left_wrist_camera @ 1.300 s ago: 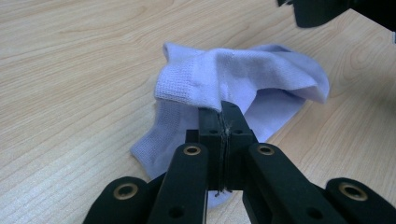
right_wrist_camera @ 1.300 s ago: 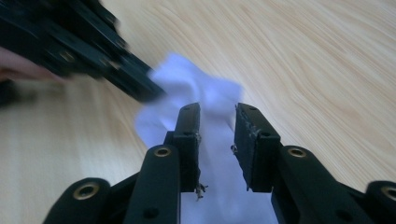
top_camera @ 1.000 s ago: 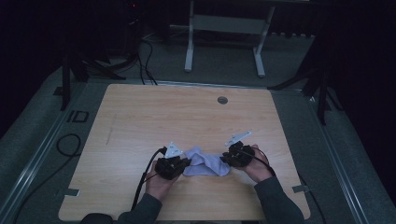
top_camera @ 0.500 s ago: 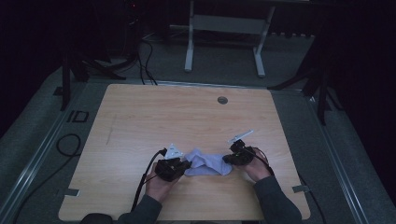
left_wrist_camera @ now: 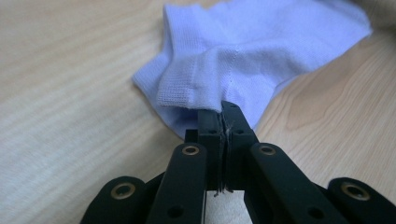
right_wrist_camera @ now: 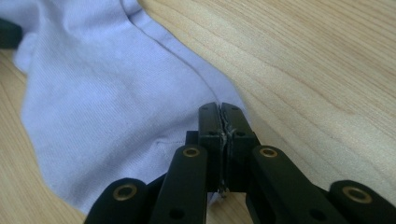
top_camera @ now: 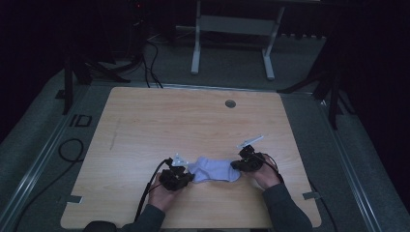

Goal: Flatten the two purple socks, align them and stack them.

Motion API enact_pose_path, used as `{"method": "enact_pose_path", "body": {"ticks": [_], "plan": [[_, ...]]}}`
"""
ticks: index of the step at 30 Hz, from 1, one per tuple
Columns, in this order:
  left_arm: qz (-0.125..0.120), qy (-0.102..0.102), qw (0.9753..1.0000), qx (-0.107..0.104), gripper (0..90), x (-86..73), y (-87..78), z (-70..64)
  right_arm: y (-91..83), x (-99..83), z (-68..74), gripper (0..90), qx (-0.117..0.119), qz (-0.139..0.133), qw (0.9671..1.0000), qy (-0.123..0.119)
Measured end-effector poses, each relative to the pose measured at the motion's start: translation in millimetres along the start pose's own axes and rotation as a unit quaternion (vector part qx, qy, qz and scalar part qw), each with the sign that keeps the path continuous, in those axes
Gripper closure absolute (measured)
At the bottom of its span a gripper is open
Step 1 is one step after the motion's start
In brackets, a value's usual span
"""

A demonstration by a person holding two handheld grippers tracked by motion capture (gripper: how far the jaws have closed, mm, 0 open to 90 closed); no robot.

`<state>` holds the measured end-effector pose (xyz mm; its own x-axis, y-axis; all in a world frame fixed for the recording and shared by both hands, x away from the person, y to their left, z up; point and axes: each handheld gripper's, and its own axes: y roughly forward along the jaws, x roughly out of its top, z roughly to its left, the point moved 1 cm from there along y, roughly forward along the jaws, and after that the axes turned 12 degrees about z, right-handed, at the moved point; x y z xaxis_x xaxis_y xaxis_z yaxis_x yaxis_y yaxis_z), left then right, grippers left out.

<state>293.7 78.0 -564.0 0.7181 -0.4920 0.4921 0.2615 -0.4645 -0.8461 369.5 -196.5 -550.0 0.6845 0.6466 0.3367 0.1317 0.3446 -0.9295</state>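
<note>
- I saw the pale lilac knitted ankle sock (top_camera: 213,170) lying flat on the light wooden counter (top_camera: 193,121), close to its near edge and about midway along it, stretched between my two tools.
- My left gripper (left_wrist_camera: 220,108) had its black fingers (left_wrist_camera: 208,126) pressed together on the sock's ribbed cuff end, the fabric pinched between them and lifted slightly off the wood.
- My right gripper (right_wrist_camera: 219,109) likewise had its fingers (right_wrist_camera: 236,123) closed tight on the sock's opposite edge, cloth caught in the seam between them.
- From the high view, each hand (top_camera: 162,195) came in from the near edge, the left gripper (top_camera: 186,175) at the sock's left end and the right gripper (top_camera: 237,164) at its right end.
- A small round grey grommet (top_camera: 230,103) sat near the counter's far edge.
</note>
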Motion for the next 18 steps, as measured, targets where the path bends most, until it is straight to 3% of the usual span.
{"method": "enact_pose_path", "body": {"ticks": [2, 3, 4, 7, 8, 10, 14, 18], "plan": [[0.000, 0.001, 1.0000, -0.002, 81.4, 0.0, -1.1, -0.4, 0.0, -0.2, 0.3, 88.0, 0.001, -0.001, 1.0000, 0.002], [-0.007, 0.003, 0.9999, 0.008, 81.4, 0.0, -6.1, -1.9, 0.0, -0.6, 0.3, 88.0, 0.002, -0.002, 1.0000, 0.003], [-0.012, 0.005, 0.9998, 0.017, 73.5, -0.2, -9.5, -2.4, 0.1, -1.2, 0.3, 87.9, 0.003, -0.003, 1.0000, 0.004], [-0.041, 0.004, 0.9983, 0.042, 66.8, -1.0, -20.3, -3.6, 0.1, -1.8, 0.1, 88.0, 0.004, -0.005, 1.0000, 0.005], [-0.041, 0.004, 0.9983, 0.042, 66.8, -1.0, -20.3, -3.6, 0.1, -1.8, 0.1, 88.0, 0.004, -0.005, 1.0000, 0.005], [-0.064, 0.011, 0.9966, 0.051, 67.6, -0.4, -25.7, -6.9, 0.3, -1.7, 0.7, 88.0, 0.003, -0.005, 1.0000, 0.005], [-0.066, 0.025, 0.9962, 0.051, 71.7, 0.5, -23.3, -12.4, 0.3, -1.8, 0.9, 88.0, 0.002, -0.006, 1.0000, 0.007], [-0.042, 0.075, 0.9943, 0.062, 75.9, 2.4, -11.5, -25.4, 0.3, -2.9, 0.5, 88.1, 0.003, -0.008, 0.9999, 0.010]]}}
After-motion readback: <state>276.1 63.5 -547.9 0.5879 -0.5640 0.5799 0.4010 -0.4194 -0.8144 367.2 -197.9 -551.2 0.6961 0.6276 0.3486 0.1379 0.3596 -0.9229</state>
